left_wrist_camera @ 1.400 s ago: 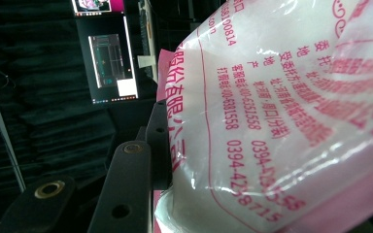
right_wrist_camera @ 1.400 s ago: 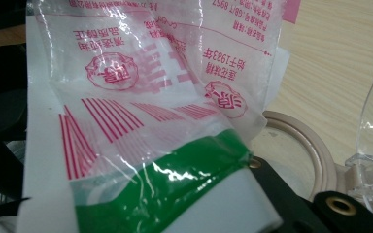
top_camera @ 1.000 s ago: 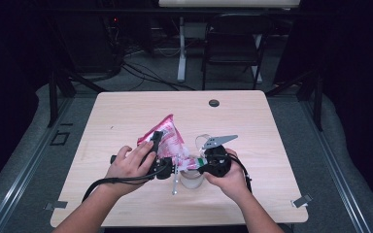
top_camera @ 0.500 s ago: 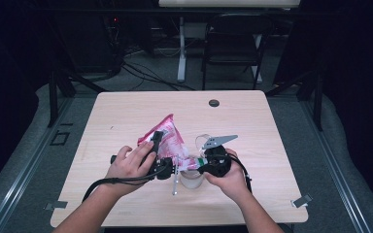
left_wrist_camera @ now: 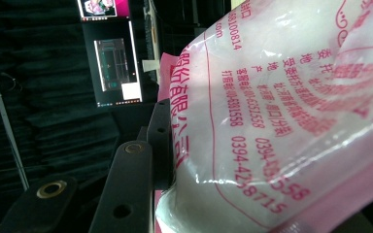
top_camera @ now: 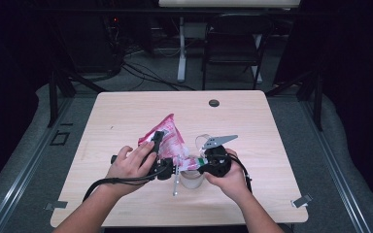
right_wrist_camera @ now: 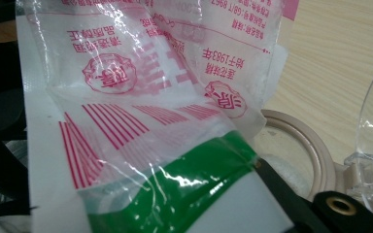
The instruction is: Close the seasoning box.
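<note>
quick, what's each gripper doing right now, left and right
Left gripper: closed on the pink and white bag, its jaw pressed into the bag's side.
Right gripper: shut on the bag's green-striped end, above the clear container.

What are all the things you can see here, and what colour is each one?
Bag: one, pink and clear plastic with red print and a green band, at the middle of the table, tipped over the jar.
Jar: one, clear with a beige rim, on the table in front of the person, under the bag's lower end.
Table: one, light wood, middle of the room.
Small round thing: one, black, near the table's far edge.
Chair: one, dark, behind the table.
Left gripper: one, black, shut on the bag's side.
Right gripper: one, black with a grey plate, shut on the bag's lower end.
Hands: two, one on each gripper.
</note>
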Tool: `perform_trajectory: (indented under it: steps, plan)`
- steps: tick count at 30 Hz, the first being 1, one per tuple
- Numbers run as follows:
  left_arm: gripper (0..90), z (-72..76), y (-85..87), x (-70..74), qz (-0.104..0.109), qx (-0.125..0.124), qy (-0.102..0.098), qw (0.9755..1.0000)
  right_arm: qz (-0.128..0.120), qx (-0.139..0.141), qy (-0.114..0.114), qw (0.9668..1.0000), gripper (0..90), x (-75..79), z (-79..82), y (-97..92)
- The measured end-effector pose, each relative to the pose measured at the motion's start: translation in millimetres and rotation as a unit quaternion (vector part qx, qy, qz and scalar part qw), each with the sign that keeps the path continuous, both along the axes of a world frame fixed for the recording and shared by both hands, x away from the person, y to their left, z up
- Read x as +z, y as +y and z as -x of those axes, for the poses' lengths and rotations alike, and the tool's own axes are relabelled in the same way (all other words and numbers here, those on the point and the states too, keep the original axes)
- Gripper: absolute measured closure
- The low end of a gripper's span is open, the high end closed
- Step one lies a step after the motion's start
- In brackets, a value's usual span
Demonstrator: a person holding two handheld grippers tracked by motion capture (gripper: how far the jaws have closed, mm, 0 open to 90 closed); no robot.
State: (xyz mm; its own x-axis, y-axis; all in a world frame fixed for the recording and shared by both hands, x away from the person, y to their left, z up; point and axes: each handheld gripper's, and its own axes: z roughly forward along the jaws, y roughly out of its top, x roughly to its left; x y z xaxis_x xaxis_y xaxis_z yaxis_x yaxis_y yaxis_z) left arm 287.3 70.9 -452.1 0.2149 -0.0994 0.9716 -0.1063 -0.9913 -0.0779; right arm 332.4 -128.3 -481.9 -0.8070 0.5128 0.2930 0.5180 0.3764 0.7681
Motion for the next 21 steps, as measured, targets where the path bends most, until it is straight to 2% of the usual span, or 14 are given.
perform_trajectory:
  steps: [13,21]
  plan:
    - [66.2,0.1,0.2,0.3,0.003,0.001,0.003,1.0000,0.000,0.000,0.000,1.0000,90.0,0.0,0.0,0.2]
    - [66.3,1.3,-1.2,1.6,-0.001,-0.004,-0.005,1.0000,0.001,0.000,0.003,1.0000,90.0,-0.1,0.1,0.2]
